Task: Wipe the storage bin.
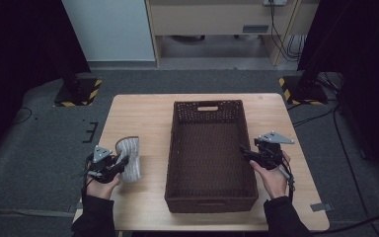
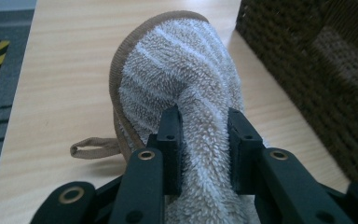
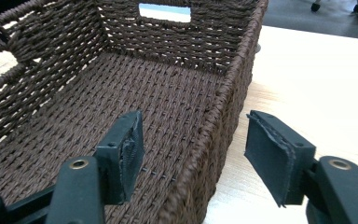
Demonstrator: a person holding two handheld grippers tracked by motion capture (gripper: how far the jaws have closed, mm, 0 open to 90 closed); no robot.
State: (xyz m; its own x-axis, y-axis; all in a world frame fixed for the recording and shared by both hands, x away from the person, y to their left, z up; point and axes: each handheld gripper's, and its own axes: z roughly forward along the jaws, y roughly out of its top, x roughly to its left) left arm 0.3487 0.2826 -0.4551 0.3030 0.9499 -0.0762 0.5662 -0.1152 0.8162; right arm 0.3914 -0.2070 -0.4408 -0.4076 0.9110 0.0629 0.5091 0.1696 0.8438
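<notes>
1. The left gripper (image 1: 112, 165), lower left of the high view, pinches a grey fluffy terry cloth with tan trim (image 1: 130, 157).
2. The right gripper (image 3: 193, 156) straddles, jaws spread, the dark brown woven wicker basket (image 1: 177, 153)'s rim.
3. The pale wooden desk (image 1: 138, 116) stands on grey carpet (image 1: 29, 163).

Grey-white striped terry cloth (image 2: 186, 88) with tan trim, bunched upright left of wicker basket (image 1: 177, 148)
</notes>
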